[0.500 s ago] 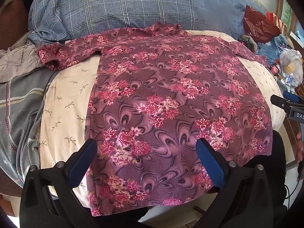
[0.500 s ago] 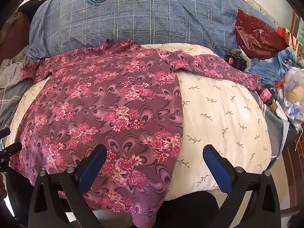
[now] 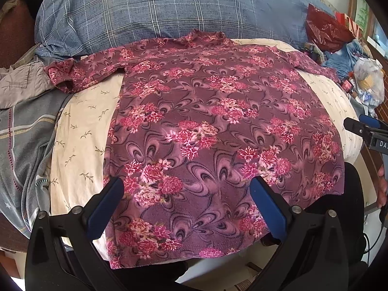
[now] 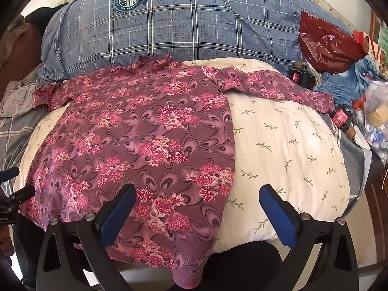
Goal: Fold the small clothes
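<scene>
1. I hold the left hand-held gripper [image 3: 186, 201] with its blue pads spread wide apart and nothing between them; it hangs above the near hem of the floral shirt [image 3: 213, 126], on that garment's left half.
2. I hold the right hand-held gripper [image 4: 197, 208] the same way: pads wide apart, nothing clamped. Its left finger [image 4: 116, 215] sits over the shirt's right hem corner; its right finger [image 4: 278, 215] sits over bare cushion beside the shirt.
3. The floral shirt lies flat and spread out, collar away from me, hem toward me, on the cream leaf-print cushion [image 4: 286, 145]. Both sleeves extend sideways from the shirt body.
4. The hem's near corner drapes over the cushion's front edge.
5. Behind the shirt's collar, touching it, rests a blue plaid pillow [image 4: 194, 24].
6. Left of the shirt, beside its left sleeve, lies grey clothing [image 3: 21, 121].
7. Right of the shirt, beyond its right sleeve, sit a dark red plastic bag [image 4: 325, 46], a blue denim item [image 4: 344, 84] and a clear bag of items [image 3: 371, 80].
</scene>
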A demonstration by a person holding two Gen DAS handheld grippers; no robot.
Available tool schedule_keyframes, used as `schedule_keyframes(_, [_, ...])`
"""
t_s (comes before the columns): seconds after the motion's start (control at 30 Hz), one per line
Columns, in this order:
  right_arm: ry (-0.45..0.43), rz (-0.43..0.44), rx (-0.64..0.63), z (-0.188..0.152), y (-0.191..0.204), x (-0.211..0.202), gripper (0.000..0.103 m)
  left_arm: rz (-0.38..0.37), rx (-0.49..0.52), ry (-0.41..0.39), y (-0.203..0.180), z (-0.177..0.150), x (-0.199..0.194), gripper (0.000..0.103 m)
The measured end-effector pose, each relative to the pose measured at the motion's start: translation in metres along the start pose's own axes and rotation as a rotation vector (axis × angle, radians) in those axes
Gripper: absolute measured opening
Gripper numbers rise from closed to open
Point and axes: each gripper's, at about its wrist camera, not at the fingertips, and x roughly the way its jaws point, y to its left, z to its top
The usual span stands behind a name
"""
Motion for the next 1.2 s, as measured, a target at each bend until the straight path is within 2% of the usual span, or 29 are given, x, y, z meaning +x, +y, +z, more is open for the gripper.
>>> schedule_keyframes(0.13, [-0.004,0.021,0.019,-0.002,-0.003,0.000,0.101,-0.003,0.000,0.002,-0.001,-0.001,0.001,0.103])
schedule_keyframes(0.23, [0.002,-0.025,-0.018,-0.001,-0.002,0.000,0.101,-0.007,-0.002,0.011,-0.001,-0.002,0.003,0.103])
schedule_keyframes(0.5, [-0.030,0.010,0.030,-0.004,-0.006,0.004,0.099,-0.008,-0.003,0.029,-0.001,-0.001,0.010,0.103])
schedule_keyframes(0.73, [0.021,0.015,0.036,-0.003,-0.008,0.012,0.098,-0.006,-0.008,0.053,0.002,-0.001,0.019,0.103])
schedule_keyframes(1.2, [0.038,0.012,0.045,-0.006,-0.012,0.027,0.098,-0.003,-0.035,0.082,0.015,0.002,0.027,0.103])
